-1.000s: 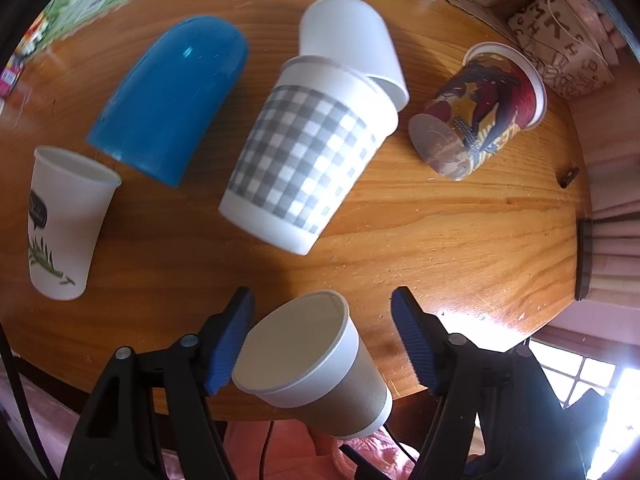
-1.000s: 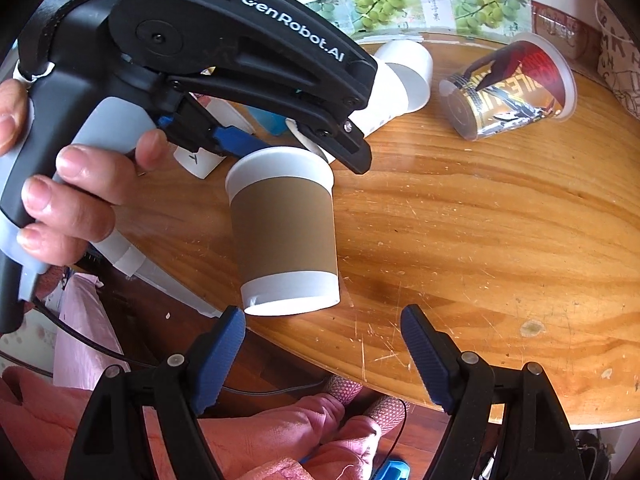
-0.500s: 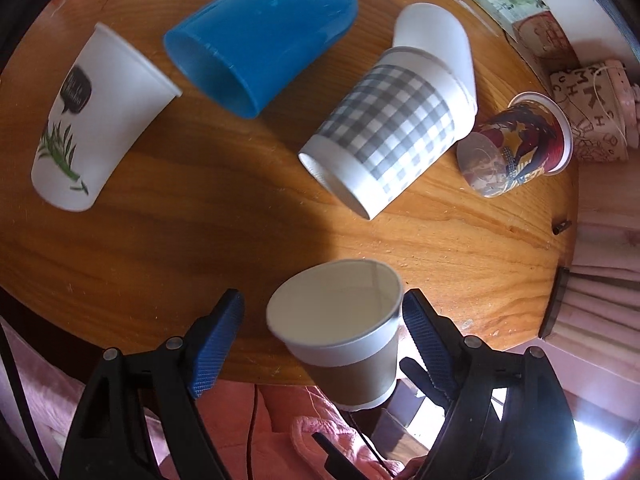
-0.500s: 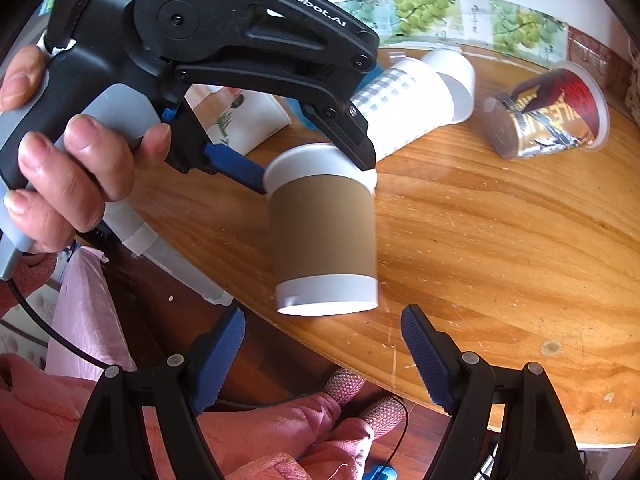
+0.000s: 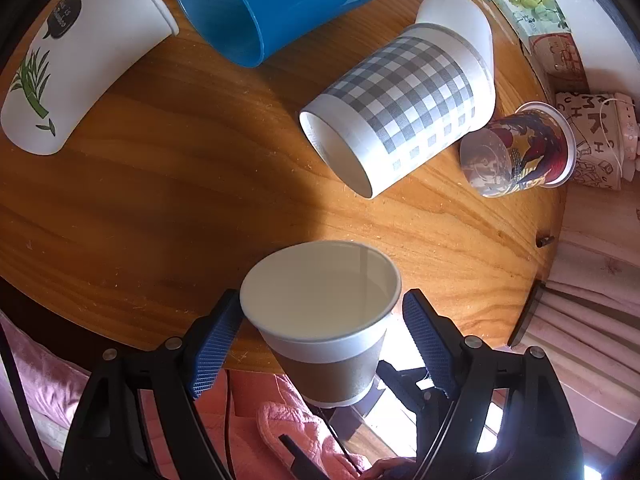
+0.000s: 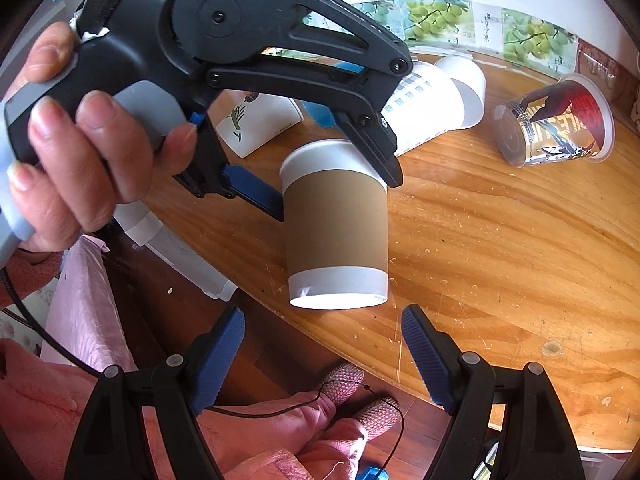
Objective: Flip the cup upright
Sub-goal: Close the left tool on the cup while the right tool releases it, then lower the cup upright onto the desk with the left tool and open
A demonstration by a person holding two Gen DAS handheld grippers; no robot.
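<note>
A brown-sleeved paper cup (image 5: 324,332) with white rim stands mouth up between the fingers of my left gripper (image 5: 316,336), held by its upper part at the near edge of the wooden table (image 5: 160,200). In the right wrist view the same cup (image 6: 336,224) hangs upright, its base just above the table edge, gripped near the rim by the left gripper (image 6: 332,184). My right gripper (image 6: 324,356) is open and empty, just below and in front of the cup.
Cups lie on their sides further back: a checked one (image 5: 404,112) with a white cup (image 5: 456,16) behind it, a blue one (image 5: 272,0), a leaf-printed white one (image 5: 80,56) and a colourful printed one (image 5: 520,148). A wall with grape pictures (image 6: 440,24) borders the table.
The left gripper has turned the brown cup from tilted to mouth up and carried it to the right, lower toward the table edge. The right gripper has stayed open.
</note>
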